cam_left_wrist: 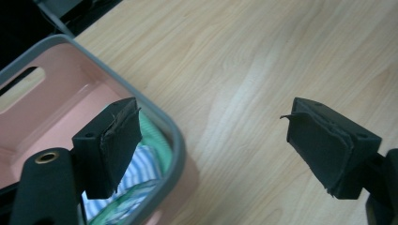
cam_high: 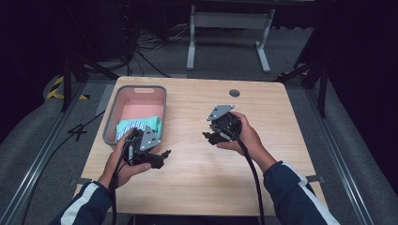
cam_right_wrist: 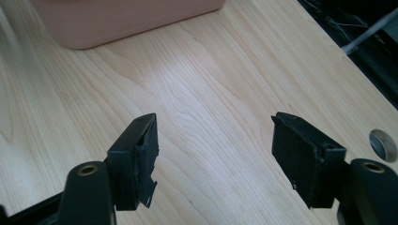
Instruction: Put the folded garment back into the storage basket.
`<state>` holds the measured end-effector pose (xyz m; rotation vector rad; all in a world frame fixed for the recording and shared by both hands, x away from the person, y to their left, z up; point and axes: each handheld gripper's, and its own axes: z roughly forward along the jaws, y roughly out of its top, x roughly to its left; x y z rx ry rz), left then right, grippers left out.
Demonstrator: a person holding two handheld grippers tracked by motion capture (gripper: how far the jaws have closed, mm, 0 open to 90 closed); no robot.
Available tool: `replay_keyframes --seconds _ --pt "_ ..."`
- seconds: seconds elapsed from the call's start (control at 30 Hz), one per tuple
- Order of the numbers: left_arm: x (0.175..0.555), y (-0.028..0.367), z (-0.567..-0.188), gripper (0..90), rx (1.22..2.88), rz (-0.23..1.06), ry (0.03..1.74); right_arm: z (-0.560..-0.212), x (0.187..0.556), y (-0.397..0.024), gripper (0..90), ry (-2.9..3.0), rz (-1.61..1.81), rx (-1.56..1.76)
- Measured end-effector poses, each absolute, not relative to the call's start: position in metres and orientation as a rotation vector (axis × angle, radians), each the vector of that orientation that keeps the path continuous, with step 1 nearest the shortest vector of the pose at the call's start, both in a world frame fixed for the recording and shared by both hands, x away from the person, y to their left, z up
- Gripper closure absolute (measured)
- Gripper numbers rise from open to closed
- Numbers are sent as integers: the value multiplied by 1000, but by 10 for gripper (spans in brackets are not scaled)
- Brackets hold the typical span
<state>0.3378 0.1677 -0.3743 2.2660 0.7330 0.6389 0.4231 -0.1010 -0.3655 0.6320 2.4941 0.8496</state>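
Dark floor and black curtains ring a pale wooden table (cam_high: 202, 154), bare apart from what sits at its left side and a small grey cable hole (cam_high: 234, 93) near the far edge.

At the left of the high view stands a grey-rimmed plastic basket with a pink inside (cam_high: 123, 101), and in its near end lies a bundle of green and blue-and-white striped cloth (cam_high: 141, 125). Just below the basket's near right corner, the left tongs (cam_high: 162, 154) hang over the table, jaws spread wide with nothing between them. In the left gripper view the basket's rim (cam_left_wrist: 176, 136) crosses behind the left jaw, and the striped cloth (cam_left_wrist: 141, 164) peeks out just beyond it, inside the basket.

Toward the middle right of the high view, the right tongs (cam_high: 209, 136) are held over bare wood, well apart from the basket; their jaws also stand apart and empty. In the right gripper view the basket's pink outer wall (cam_right_wrist: 126, 21) sits at the upper left, far from the pads.

Judging from this, the cloth is already in the basket and neither hand has a hold on anything, so the step looks like the gap between a placing and whatever follows. If the cloth is to be taken again, the left tongs need to tip over the rim and come down on the bundle; the basket wall is the one thing in the way, and thin fabric may slip from a shallow pinch.
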Motion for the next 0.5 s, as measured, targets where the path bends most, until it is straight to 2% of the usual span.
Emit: replay_keyframes --seconds 0.5 --pt "329 145 -401 171 2334 567 633 -382 399 -145 319 2466 808 685"
